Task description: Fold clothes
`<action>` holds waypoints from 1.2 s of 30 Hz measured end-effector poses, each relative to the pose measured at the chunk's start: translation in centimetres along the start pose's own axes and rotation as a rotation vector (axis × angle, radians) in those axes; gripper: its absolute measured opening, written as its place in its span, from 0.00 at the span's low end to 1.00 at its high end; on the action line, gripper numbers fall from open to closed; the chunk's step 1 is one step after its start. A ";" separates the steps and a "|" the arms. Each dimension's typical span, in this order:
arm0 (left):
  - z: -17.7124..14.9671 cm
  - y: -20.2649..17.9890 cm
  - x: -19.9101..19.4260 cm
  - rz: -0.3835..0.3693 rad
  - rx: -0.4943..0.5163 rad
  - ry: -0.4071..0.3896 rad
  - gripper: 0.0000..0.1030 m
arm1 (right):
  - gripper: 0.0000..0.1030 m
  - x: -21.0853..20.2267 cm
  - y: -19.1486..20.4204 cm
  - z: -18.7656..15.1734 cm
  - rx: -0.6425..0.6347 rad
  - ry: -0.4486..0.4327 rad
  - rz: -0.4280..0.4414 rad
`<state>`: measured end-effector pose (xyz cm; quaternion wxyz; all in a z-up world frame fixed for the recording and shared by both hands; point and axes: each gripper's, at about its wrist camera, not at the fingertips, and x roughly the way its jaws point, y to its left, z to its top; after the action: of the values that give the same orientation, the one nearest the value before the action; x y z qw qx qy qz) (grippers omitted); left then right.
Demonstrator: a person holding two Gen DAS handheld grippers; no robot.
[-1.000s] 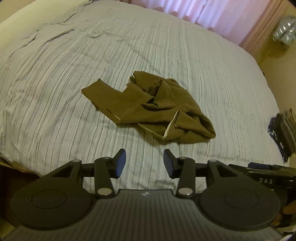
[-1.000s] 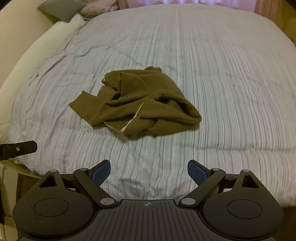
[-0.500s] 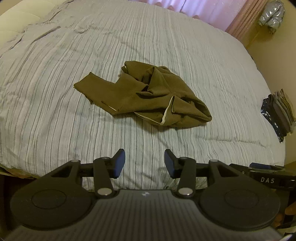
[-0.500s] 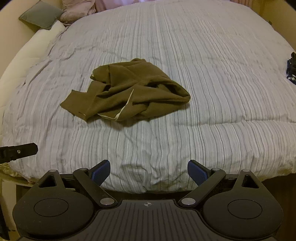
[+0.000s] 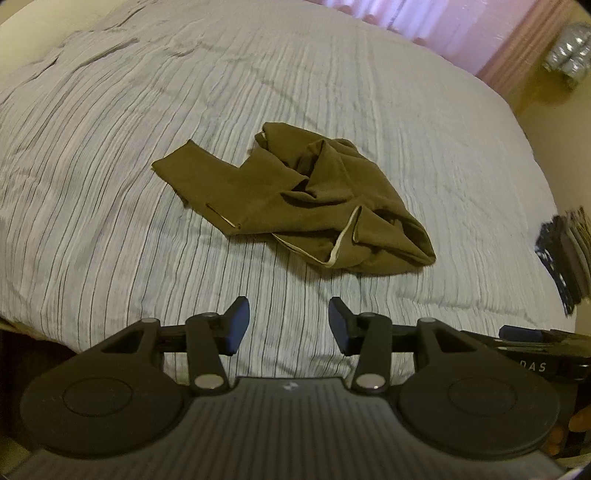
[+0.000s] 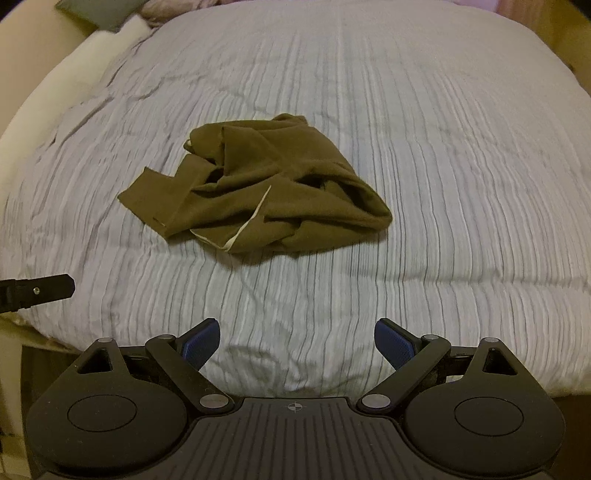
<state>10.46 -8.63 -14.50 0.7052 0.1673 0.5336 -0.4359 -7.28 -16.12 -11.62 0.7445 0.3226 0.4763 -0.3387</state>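
Observation:
A crumpled olive-brown garment [image 5: 295,199] [image 6: 258,192] lies in a loose heap near the middle of the striped bed cover [image 5: 110,184] [image 6: 461,166], one flat flap stretched out to its left and a pale inner seam showing. My left gripper [image 5: 288,325] hovers open over the bed's near edge, short of the garment, nothing between its fingers. My right gripper [image 6: 297,341] is open wider, also over the near edge and well back from the cloth. The left gripper's tip [image 6: 37,291] pokes in at the left edge of the right wrist view.
A stack of dark folded items [image 5: 565,251] sits off the bed's right side. Pink curtains [image 5: 443,22] hang behind the bed. Pillows [image 6: 122,14] and a pale headboard cushion [image 6: 55,74] lie at the far left. The bed's front edge drops off just below the grippers.
Both cameras pulled back and then came closer again, so the garment now looks nearer and larger. The garment itself has not moved. Both grippers stayed open.

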 end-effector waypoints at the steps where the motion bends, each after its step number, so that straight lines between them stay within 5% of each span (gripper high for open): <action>1: 0.2 -0.3 0.3 0.008 -0.012 0.002 0.40 | 0.91 0.2 -0.3 0.5 -0.015 0.004 0.004; 14: 2.6 -7.5 5.2 0.087 -0.163 0.004 0.42 | 0.91 3.7 -7.0 7.4 -0.165 0.080 0.067; 23: 2.6 -7.9 9.9 0.138 -0.260 -0.028 0.45 | 0.91 9.0 -13.9 10.1 -0.188 0.158 0.045; 36: 9.5 -7.3 21.3 0.057 0.033 -0.144 0.52 | 0.91 15.0 -22.6 10.4 0.085 0.162 -0.082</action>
<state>11.49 -28.70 -28.36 0.7509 0.1623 0.4693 -0.4353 -15.76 -40.13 -25.62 0.6747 0.3603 0.5330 -0.3617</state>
